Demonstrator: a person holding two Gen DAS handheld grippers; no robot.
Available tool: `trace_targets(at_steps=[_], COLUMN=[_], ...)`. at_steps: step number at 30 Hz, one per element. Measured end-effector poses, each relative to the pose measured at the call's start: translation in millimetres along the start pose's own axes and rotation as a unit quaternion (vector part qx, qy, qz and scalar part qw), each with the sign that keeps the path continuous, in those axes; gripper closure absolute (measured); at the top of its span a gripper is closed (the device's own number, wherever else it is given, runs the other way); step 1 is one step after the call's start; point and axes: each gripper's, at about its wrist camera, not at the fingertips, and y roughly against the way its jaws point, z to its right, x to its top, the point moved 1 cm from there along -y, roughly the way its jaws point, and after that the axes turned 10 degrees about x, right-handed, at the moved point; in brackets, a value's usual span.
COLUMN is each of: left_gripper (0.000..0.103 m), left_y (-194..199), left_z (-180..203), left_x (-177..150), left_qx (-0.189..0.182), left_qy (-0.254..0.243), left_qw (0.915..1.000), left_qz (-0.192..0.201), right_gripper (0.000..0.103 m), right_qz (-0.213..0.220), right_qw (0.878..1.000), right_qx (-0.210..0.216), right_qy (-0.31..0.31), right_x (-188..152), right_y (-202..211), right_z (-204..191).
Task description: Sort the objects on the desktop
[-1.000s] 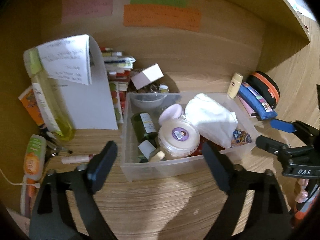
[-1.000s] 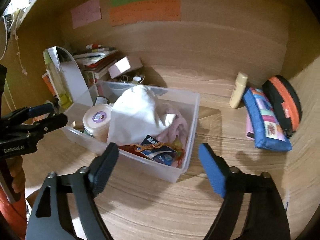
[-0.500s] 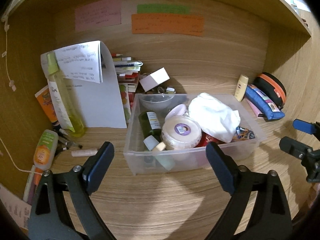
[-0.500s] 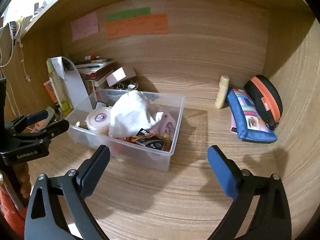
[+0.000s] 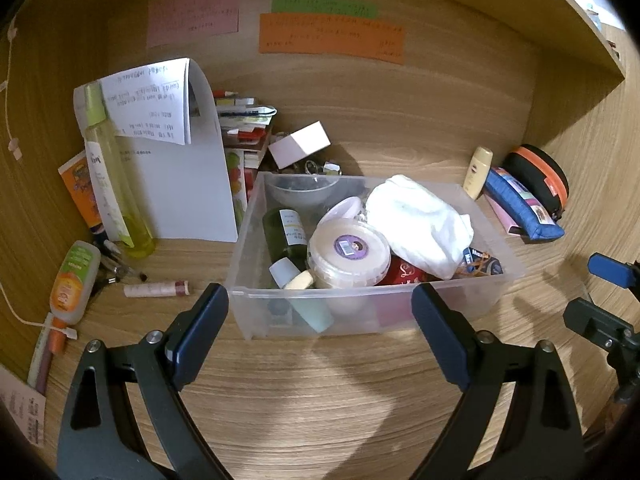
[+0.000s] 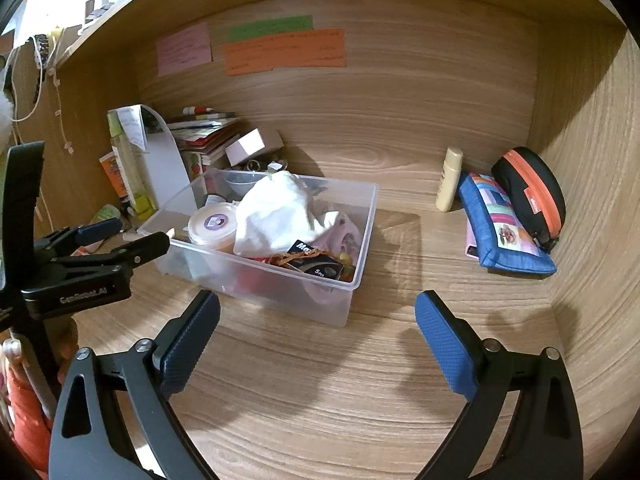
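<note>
On the wooden desk point(image 5: 320, 400), a clear bin point(image 5: 372, 304) packed with a white cloth point(image 5: 420, 224) and round tub point(image 5: 348, 252) sits before the left tool point(image 5: 320, 336) and right tool point(image 6: 318, 344), both spread wide and empty, the right's jaws having just opened.

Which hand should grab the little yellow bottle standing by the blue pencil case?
Probably the right. The right gripper is open and empty, with bare desk leading toward the yellow bottle. The left gripper faces the clear plastic bin, which stands between it and the bottle.
</note>
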Motion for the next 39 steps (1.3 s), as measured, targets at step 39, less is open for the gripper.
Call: trace_targets(at_steps=[39], left_gripper=[0.009], left_y=[16.6], left_z=[18.3], left_x=[1.4], left_qx=[-0.024], left_qy=[-0.03], left_qw=[0.9992], left_qz=[0.011], right_gripper=[0.005], right_qz=[0.017], right_qw=[0.999], right_qx=[0.01], right_qy=[0.025], right_x=[4.1], right_y=[10.9], right_z=[-15.5])
